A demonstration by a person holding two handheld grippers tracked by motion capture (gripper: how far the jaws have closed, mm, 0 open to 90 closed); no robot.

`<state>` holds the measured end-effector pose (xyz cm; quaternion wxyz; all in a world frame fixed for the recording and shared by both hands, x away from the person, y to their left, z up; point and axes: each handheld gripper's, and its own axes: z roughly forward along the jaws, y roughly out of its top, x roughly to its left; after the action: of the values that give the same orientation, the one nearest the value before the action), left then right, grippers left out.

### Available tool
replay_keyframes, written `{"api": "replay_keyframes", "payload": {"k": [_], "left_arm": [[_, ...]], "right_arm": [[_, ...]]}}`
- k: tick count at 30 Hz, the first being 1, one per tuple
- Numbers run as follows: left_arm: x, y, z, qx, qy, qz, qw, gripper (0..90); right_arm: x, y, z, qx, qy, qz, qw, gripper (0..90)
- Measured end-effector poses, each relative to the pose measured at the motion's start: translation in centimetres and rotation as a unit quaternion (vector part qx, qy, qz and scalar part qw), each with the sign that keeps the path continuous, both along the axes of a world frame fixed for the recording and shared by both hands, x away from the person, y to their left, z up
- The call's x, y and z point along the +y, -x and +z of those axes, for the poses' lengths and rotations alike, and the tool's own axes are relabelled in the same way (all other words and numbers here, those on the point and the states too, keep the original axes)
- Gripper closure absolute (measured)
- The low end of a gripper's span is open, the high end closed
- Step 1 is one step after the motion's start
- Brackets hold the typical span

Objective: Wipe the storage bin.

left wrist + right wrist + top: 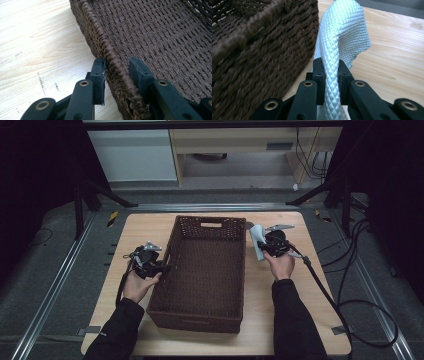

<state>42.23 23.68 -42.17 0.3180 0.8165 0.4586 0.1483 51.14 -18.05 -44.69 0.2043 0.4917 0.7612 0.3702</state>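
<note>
Both grippers are busy: my left gripper (116, 75) straddles the wicker basket's (200, 270) rim (pads not visibly pinching), my right gripper (329, 72) clenches the pale cloth (342, 32), which next needs lifting over the wall.

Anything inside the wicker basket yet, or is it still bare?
Nothing lies in the wicker basket; its woven floor shows bare in the high view. The pale cloth is outside, beside the right wall, pinched in the right gripper. The near wall hides the inner strip of floor along it.
</note>
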Motion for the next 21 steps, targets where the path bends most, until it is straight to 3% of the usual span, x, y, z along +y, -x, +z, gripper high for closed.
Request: {"api": "replay_keyframes", "payload": {"k": [1,4,10,12,15,16,19,21], "left_arm": [[0.0,0.0,0.0,-0.001,0.000,0.000,1.0000,65.8],[0.0,0.0,0.0,-0.001,-0.001,0.000,1.0000,65.8],[0.0,0.0,0.0,0.000,0.000,0.000,1.0000,65.8],[0.0,0.0,0.0,-0.001,-0.004,-0.001,1.0000,65.8],[0.0,0.0,0.0,-0.001,-0.004,0.000,1.0000,65.8],[0.0,0.0,0.0,-0.001,-0.004,0.000,1.0000,65.8],[0.0,0.0,0.0,0.000,-0.002,0.000,1.0000,65.8],[0.0,0.0,0.0,-0.001,-0.004,0.000,1.0000,65.8]], "right_arm": [[0.2,-0.3,-0.2,0.004,-0.007,0.003,1.0000,81.7],[0.8,-1.0,-1.1,0.012,0.016,0.004,0.9998,81.7],[1.7,-1.6,-3.6,0.035,0.031,0.018,0.9987,82.1],[1.8,-1.7,-3.8,0.035,0.027,0.022,0.9988,82.2],[1.8,-1.8,-3.2,0.026,0.017,0.029,0.9991,82.3],[1.8,-1.7,-2.5,0.013,0.014,0.033,0.9993,82.3],[1.0,-1.6,-0.8,-0.007,-0.024,0.026,0.9994,82.4],[0.7,-1.6,0.3,-0.015,-0.021,0.025,0.9993,82.4]]}}
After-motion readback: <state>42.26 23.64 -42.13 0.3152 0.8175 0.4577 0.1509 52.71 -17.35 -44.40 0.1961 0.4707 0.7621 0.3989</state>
